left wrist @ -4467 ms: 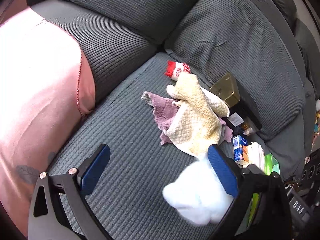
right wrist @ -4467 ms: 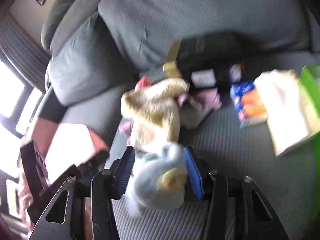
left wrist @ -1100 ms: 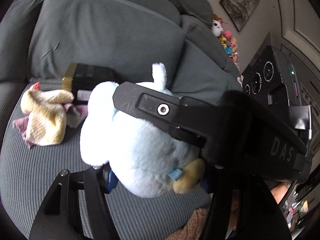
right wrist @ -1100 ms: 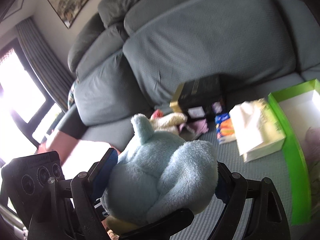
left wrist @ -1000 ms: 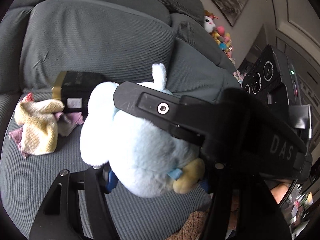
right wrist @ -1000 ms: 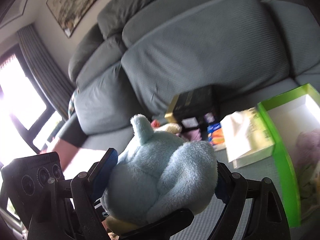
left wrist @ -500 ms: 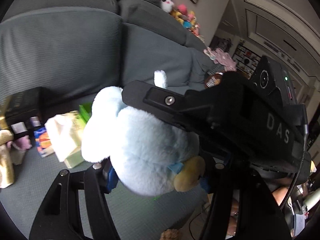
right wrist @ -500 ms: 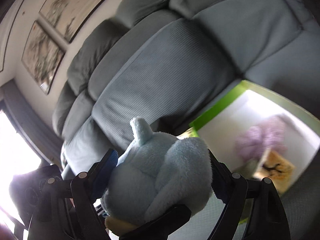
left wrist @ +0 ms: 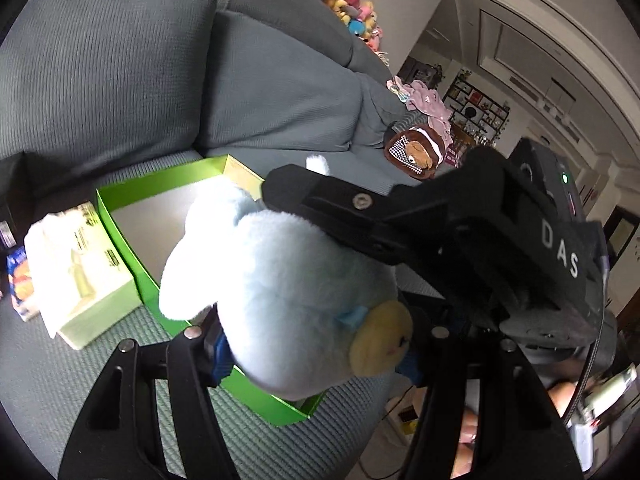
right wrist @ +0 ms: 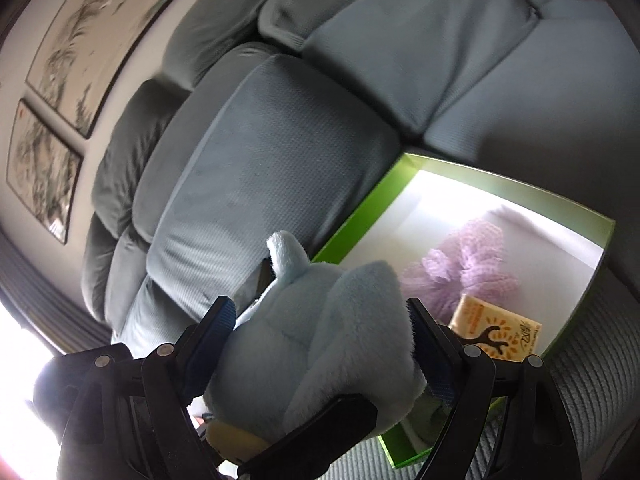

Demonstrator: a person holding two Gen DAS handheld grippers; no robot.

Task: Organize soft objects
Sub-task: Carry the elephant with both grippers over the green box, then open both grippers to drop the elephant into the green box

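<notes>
A light blue plush toy (left wrist: 280, 280) with a yellow foot is held between both grippers above the near end of an open green box (left wrist: 120, 232). My left gripper (left wrist: 312, 360) is shut on the toy's lower body, its blue pads pressed into the fur. The right gripper's black body (left wrist: 440, 232) crosses over the toy's top. In the right wrist view, my right gripper (right wrist: 320, 320) is shut on the plush toy (right wrist: 320, 340) at its wide sides. Beyond it the green box (right wrist: 360, 220) holds a purple mesh puff (right wrist: 460, 264) and a yellow packet (right wrist: 496, 332).
The box lies on a grey sofa seat (left wrist: 48, 360) against the back cushions (right wrist: 260, 160). A pale tissue pack (left wrist: 76, 268) and a blue snack packet (left wrist: 18, 284) lie left of the box. A brown plush (left wrist: 416, 152) sits on the far seat.
Both grippers have carried the plush toy to the right, away from the cloth pile and black box, until it hangs over the green box. The right wrist view has rolled.
</notes>
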